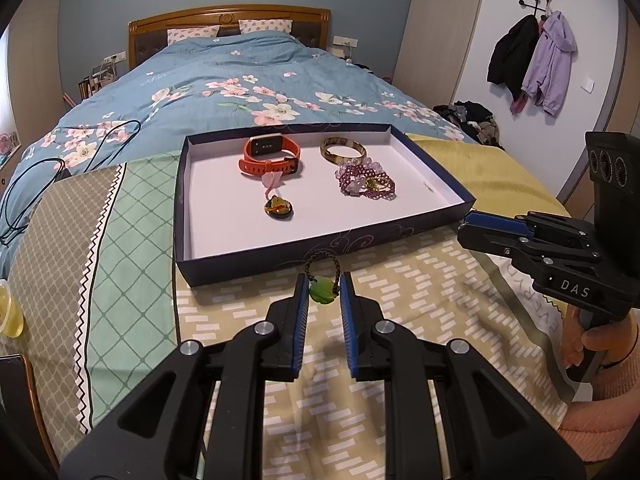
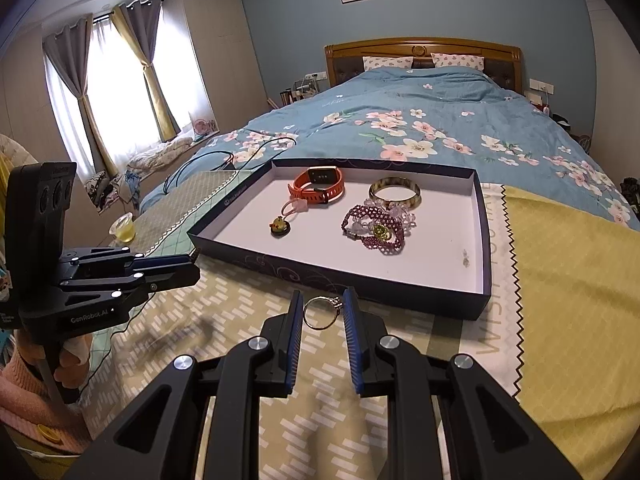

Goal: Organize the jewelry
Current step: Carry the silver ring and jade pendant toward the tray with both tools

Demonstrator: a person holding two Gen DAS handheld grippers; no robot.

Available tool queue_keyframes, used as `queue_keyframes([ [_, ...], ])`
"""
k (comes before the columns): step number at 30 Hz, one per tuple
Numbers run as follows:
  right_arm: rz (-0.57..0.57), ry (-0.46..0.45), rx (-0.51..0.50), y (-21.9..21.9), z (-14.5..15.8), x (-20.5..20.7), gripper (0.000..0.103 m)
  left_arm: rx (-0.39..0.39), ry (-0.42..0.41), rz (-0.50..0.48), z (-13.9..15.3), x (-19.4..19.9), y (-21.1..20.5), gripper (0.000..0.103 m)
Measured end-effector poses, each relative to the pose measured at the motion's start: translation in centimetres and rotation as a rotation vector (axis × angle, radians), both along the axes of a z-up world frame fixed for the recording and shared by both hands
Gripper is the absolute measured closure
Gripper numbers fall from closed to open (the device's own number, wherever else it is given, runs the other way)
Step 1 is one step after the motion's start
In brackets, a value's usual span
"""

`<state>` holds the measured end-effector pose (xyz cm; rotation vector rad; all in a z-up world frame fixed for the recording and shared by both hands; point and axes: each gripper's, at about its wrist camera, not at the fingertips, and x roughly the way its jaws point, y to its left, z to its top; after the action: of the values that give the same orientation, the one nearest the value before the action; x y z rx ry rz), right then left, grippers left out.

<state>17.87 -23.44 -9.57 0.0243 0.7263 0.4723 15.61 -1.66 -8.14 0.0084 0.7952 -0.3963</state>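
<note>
The shallow box lid on the bed holds an orange watch at twelve o'clock, a bangle and purple bead bracelets toward three, a small charm centrally; left hand-held gripper pinches a green pendant on a braided cord; right hand-held gripper clamps a ring.

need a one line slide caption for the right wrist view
Right gripper shut on a thin metal ring before the dark blue tray holding an orange smartwatch and bracelets.
</note>
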Motion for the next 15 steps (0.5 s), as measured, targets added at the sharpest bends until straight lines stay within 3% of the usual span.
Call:
queue_keyframes([
  [15, 0.001, -0.028, 0.015, 0.01, 0.72, 0.39, 0.085, -0.004, -0.033, 0.004, 1.01, 0.25, -0.33, 0.087],
])
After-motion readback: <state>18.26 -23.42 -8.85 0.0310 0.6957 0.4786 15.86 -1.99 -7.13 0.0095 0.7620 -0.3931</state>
